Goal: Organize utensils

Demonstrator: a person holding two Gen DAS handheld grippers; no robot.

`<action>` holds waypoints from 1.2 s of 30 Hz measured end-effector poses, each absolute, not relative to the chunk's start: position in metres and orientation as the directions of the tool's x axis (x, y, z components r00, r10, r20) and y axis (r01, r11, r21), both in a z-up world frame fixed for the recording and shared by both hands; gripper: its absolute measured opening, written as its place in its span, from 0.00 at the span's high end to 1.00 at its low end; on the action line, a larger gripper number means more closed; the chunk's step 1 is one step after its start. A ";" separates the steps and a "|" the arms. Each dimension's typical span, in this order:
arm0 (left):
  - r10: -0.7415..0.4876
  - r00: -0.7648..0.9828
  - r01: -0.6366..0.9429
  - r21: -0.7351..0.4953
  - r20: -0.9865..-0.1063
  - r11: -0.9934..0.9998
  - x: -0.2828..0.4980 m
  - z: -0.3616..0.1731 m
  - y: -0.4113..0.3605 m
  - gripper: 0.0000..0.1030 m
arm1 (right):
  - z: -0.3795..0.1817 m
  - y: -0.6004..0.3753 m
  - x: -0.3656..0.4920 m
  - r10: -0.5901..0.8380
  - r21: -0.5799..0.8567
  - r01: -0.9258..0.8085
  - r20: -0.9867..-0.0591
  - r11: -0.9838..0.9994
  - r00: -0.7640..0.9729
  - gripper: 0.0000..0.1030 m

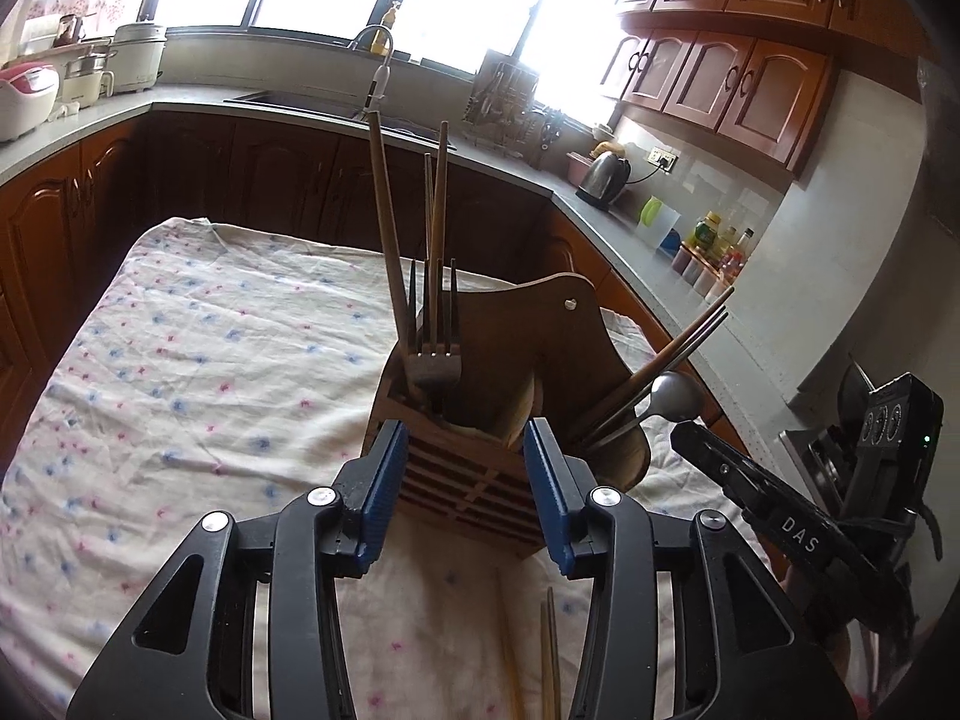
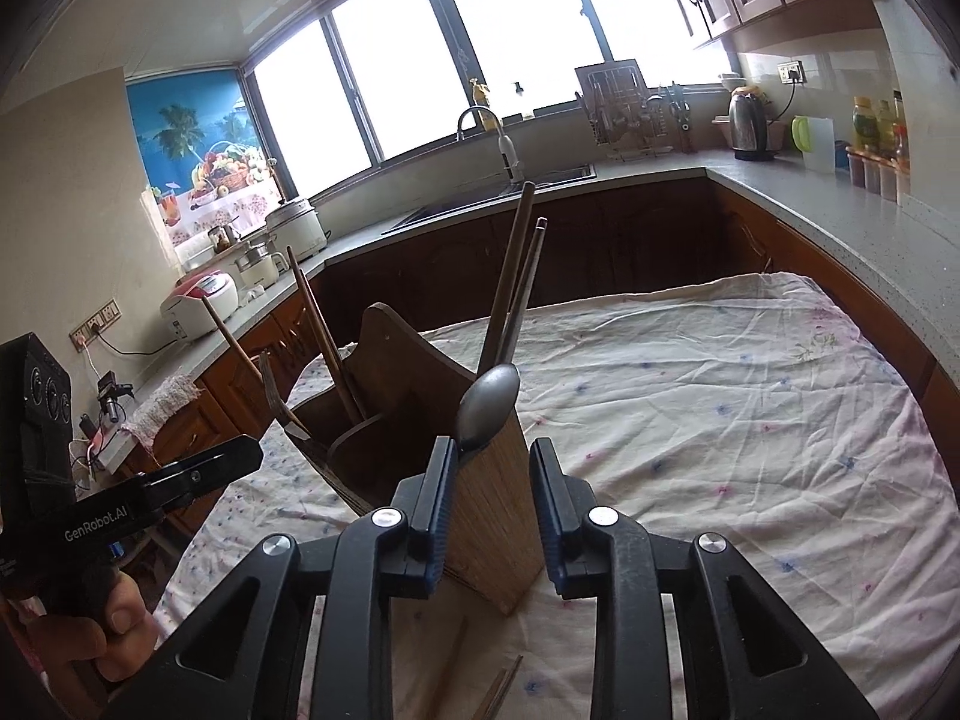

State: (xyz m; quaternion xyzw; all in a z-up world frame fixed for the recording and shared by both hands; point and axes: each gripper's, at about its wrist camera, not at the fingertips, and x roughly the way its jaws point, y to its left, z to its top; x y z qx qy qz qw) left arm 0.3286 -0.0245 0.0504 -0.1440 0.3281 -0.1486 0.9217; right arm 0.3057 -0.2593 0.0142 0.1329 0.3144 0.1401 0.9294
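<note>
A wooden utensil holder stands on the cloth-covered table. It holds wooden forks, long chopsticks and a metal spoon. My left gripper is open with its blue pads either side of the holder. My right gripper is open, close to the holder's other side, empty. Loose chopsticks lie on the cloth in front of the holder.
A kitchen counter wraps around the table, with a sink, kettle, rice cookers and bottles. The other gripper shows at the right of the left wrist view.
</note>
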 end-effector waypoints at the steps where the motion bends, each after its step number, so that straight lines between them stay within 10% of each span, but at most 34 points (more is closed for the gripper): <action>1: -0.364 0.741 0.172 -0.364 -0.564 0.915 0.325 0.050 -0.022 0.58 | 0.014 -0.260 0.303 0.346 0.340 -0.175 -0.548 0.924 0.762 0.70; 11: -0.296 0.755 0.084 -0.362 -0.584 0.928 0.276 0.034 0.002 0.27 | 0.008 -0.257 0.265 0.363 0.365 -0.177 -0.539 0.914 0.760 0.56; 36: -0.091 0.874 0.041 -0.115 -0.477 0.993 0.113 0.000 0.005 0.00 | -0.013 -0.250 0.108 0.334 0.296 -0.214 -0.454 0.931 0.826 0.01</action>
